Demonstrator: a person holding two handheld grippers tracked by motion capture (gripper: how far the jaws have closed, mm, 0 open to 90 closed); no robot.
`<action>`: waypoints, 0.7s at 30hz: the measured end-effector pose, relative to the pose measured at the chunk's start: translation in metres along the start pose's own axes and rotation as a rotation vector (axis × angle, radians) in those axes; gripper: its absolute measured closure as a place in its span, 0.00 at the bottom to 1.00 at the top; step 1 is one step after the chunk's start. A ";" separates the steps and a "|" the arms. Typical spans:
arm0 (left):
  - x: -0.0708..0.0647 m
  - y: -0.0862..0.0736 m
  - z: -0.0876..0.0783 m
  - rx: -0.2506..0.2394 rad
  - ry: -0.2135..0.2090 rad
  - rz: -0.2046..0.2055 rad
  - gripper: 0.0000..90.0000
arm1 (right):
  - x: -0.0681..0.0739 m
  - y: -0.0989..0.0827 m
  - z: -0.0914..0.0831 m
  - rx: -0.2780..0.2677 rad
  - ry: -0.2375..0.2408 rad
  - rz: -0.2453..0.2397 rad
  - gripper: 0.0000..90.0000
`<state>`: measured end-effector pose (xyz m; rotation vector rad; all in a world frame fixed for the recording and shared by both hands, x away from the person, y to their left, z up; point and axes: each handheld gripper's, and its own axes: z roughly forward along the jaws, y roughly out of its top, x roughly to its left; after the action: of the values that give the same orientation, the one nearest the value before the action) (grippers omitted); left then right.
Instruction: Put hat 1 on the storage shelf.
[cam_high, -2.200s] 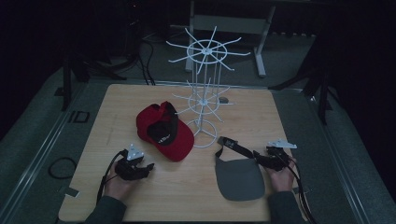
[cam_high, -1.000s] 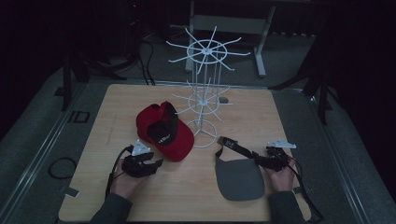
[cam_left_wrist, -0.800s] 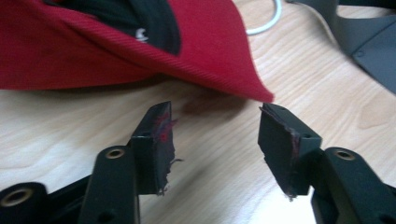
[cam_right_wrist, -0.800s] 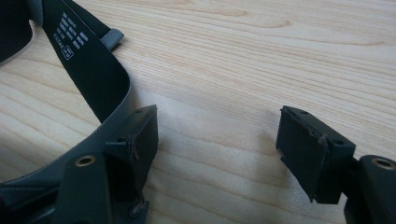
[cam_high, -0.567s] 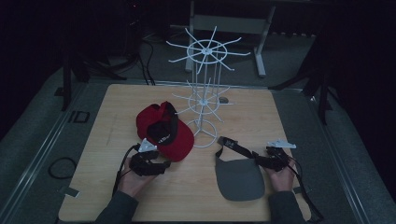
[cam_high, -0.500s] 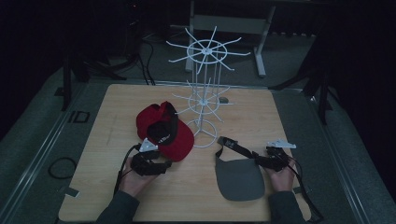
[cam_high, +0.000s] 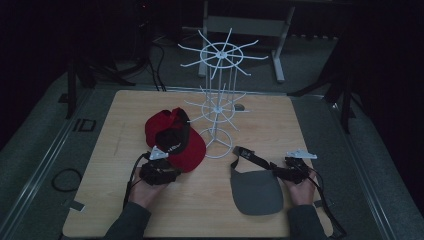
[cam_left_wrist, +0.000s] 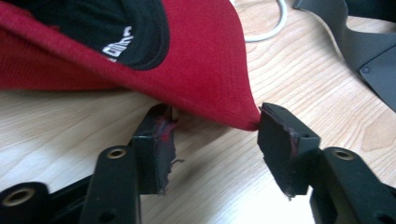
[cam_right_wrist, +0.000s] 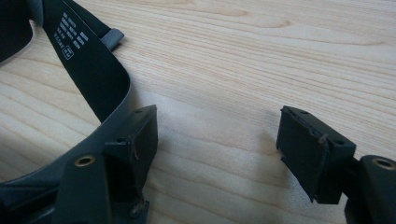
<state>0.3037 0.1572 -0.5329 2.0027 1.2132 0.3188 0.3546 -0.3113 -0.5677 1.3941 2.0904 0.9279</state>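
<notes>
Wooden table (cam_high: 125, 210): two caps, one rack (cam_high: 218, 107)

The white wire rack (cam_high: 218, 100) is blocking the bench's (cam_high: 125, 210) middle rear, while bare wood is lying open between the red cap (cam_high: 175, 140) and the grey visor (cam_high: 257, 192).

Cap (cam_high: 176, 141): red crown and brim, black lining inside with small white lettering. Visor (cam_high: 258, 189), right of the cap: flat grey, darker grey-black strap with a white printed label. Wire rack (cam_high: 218, 95) behind the cap: all white, round white base ring. Bench (cam_high: 280, 125): pale wood, fine darker grain lines. Left tongs (cam_left_wrist: 212, 149): black, pads smeared with red at the edges. Right tongs (cam_right_wrist: 217, 154): black, brass-coloured screw eyelets. Floor around the bench: dull grey.
</notes>
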 end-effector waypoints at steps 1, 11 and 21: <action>0.002 0.000 -0.002 -0.001 0.011 -0.001 0.57 | 0.000 0.000 0.000 0.000 0.000 0.000 0.32; 0.027 0.004 -0.007 -0.005 0.008 -0.082 0.61 | 0.000 0.000 0.000 0.000 0.000 -0.001 0.33; 0.027 0.011 0.017 0.030 -0.040 -0.113 0.55 | 0.000 0.000 0.000 0.000 0.000 -0.002 0.32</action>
<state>0.3343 0.1690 -0.5409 1.9480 1.3068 0.2053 0.3545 -0.3114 -0.5677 1.3916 2.0916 0.9265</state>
